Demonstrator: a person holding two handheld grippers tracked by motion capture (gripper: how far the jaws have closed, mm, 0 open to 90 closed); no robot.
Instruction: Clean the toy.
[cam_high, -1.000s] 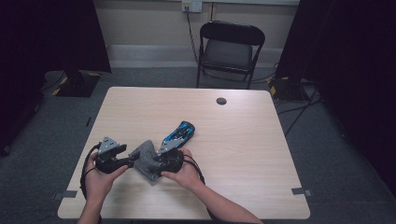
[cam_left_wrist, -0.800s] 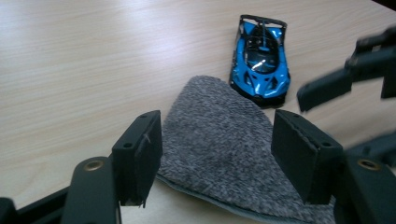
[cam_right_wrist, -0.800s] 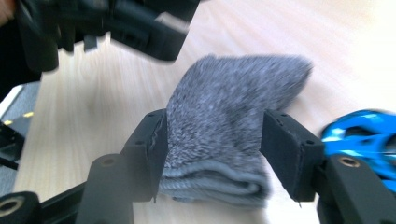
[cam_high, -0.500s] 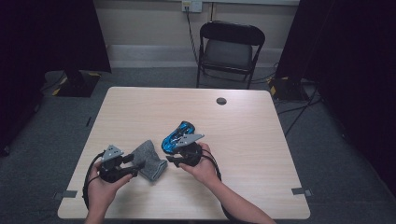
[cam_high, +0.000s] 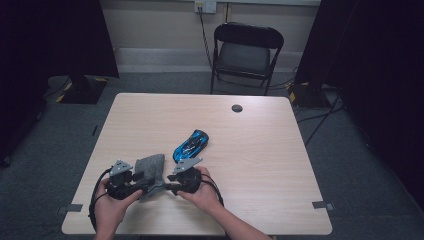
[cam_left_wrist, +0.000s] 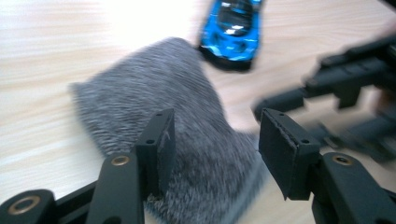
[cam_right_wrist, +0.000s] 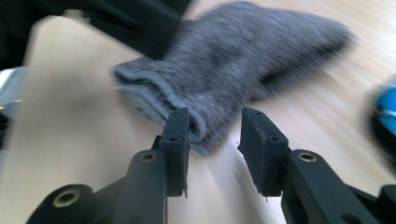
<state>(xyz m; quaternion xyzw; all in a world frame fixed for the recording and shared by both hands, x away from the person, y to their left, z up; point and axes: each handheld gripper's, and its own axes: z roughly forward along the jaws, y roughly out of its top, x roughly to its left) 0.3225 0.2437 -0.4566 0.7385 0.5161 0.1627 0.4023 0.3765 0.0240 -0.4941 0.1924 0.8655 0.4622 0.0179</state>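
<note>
Sock (cam_high: 150, 169), grey knitted, lying flat on the near left part of the table (cam_high: 260, 150), ribbed cuff toward the person and toe pointing away toward the toy car (cam_high: 191, 145). Right gripper (cam_right_wrist: 215, 135): jaws part-way apart and lately closing, the corner of the cuff between them, the left pad against the rim and the right pad with a gap beside it, so no clamp yet. Left gripper (cam_left_wrist: 212, 149): jaws standing wider, also lately closing, set astride the sock body above the cuff; the left pad lies on the knit, the right pad is off its edge over bare wood, and nothing is pinched. In the high view both grippers, left (cam_high: 131, 182) and right (cam_high: 172, 186), meet at the near end of the sock, held by two hands. Toy car, blue with black, sits just beyond the toe, close but apart. Handling note, as a judgement: the step appears to be taking the cuff at two sides to open it; each gripper should catch a single layer of the rim, not both, close fully before lifting, and keep the pull low and gentle so the soft knit neither slips nor drags into the car.
</note>
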